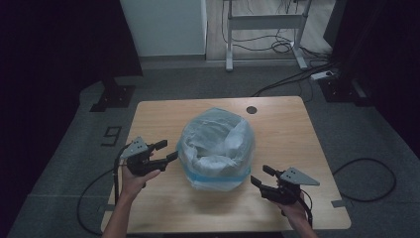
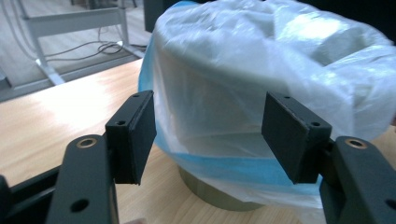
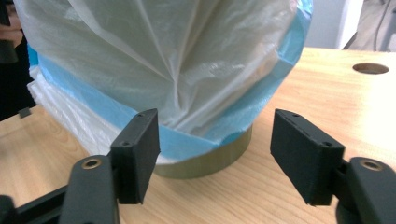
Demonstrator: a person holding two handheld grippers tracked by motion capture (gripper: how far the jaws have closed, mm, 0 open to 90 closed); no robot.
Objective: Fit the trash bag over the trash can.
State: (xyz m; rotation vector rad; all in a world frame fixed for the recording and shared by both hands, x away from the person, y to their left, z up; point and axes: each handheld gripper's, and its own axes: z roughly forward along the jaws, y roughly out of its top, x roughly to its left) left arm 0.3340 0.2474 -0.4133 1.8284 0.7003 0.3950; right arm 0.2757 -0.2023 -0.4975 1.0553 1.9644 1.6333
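While set mid-table (image 1: 287, 114), wooden and pale, with a round hole (image 1: 251, 109) near the far edge: small bin (image 3: 219, 156), drab base showing under a translucent liner bag (image 1: 216, 144) with a blue band (image 1: 218, 177) draped over the rim and ballooning wide. Flanked on both sides, left gripper (image 1: 165, 151) just beside the bag, right gripper (image 1: 261, 176) near its lower front corner, neither touching. Both spread wide, nothing between the pads. Likely aimed at the bag's overhang, to pull it off or settle it down. Risks, judged from here: thin film slipping out of a shallow pinch; film tearing if tugged against the rim; light bin tipping or sliding if pulled from one side alone; closing on air, given the loose, puffed folds.
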